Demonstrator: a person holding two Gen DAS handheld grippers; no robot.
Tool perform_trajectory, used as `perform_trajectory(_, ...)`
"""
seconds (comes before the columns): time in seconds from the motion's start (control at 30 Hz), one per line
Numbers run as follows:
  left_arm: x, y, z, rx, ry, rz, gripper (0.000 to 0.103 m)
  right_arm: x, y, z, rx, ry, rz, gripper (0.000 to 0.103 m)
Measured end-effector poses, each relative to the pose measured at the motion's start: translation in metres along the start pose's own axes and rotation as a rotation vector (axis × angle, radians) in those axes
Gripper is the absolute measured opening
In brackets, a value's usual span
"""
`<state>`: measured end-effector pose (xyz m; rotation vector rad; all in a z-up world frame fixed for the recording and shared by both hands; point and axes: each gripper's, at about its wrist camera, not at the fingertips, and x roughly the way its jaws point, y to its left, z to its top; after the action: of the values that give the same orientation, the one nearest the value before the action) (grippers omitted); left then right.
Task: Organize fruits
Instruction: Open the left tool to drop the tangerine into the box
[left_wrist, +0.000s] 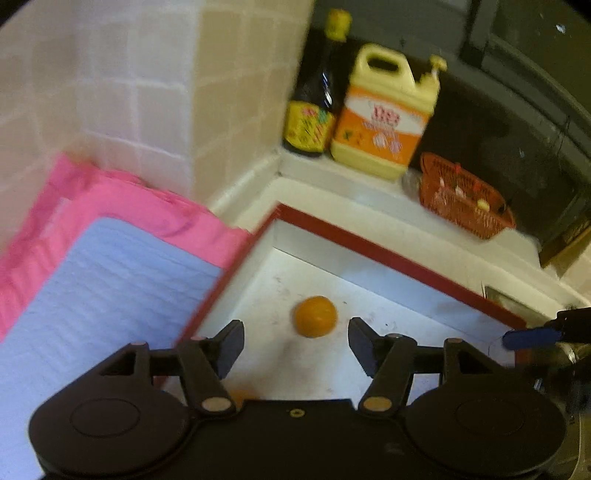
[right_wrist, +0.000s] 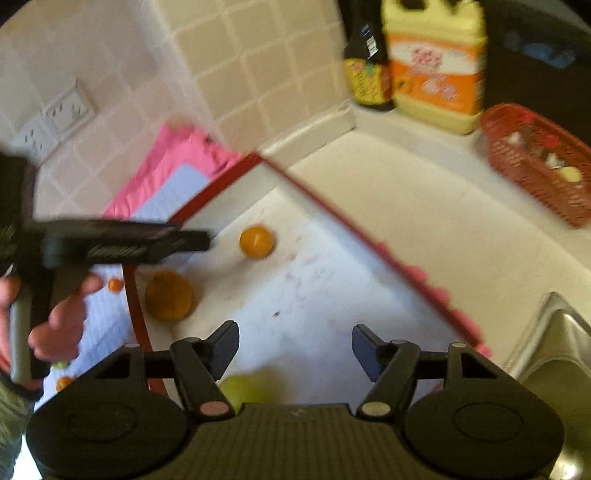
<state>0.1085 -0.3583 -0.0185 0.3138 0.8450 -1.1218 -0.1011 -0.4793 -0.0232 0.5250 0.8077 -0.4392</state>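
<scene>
A white tray with a red rim (left_wrist: 369, 243) holds a small orange (left_wrist: 316, 316), which lies loose just beyond my left gripper (left_wrist: 295, 347). That gripper is open and nothing is between its fingers. In the right wrist view the same small orange (right_wrist: 256, 242) lies in the tray (right_wrist: 332, 218), with a larger orange (right_wrist: 168, 295) by the left rim. A green fruit (right_wrist: 247, 387) is half hidden under my right gripper (right_wrist: 295, 350), which is open and holds nothing. A person's hand (right_wrist: 55, 325) holds the left gripper (right_wrist: 201, 240) over the tray's left edge.
A pale blue mat (left_wrist: 92, 295) on a pink cloth (left_wrist: 155, 210) lies left of the tray, with small orange fruits (right_wrist: 115, 284) on it. A dark bottle (left_wrist: 317, 92), a yellow jug (left_wrist: 388, 114) and a red basket (left_wrist: 461, 195) stand at the back. A sink (right_wrist: 554, 350) is on the right.
</scene>
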Motion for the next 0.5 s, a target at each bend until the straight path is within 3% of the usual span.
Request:
perform_trajectory(0.2, -0.067, 0.031, -0.019, -0.073, -0.109, 0.046, 0.075, -0.030, -0.006, 0.005, 0.039, -0.045, 0.013, 0.072)
perform_trajectory(0.5, -0.195, 0.085, -0.073, -0.200, -0.273, 0.235, 0.075, -0.033, 0.061, 0.005, -0.085, -0.050, 0.076, 0.073)
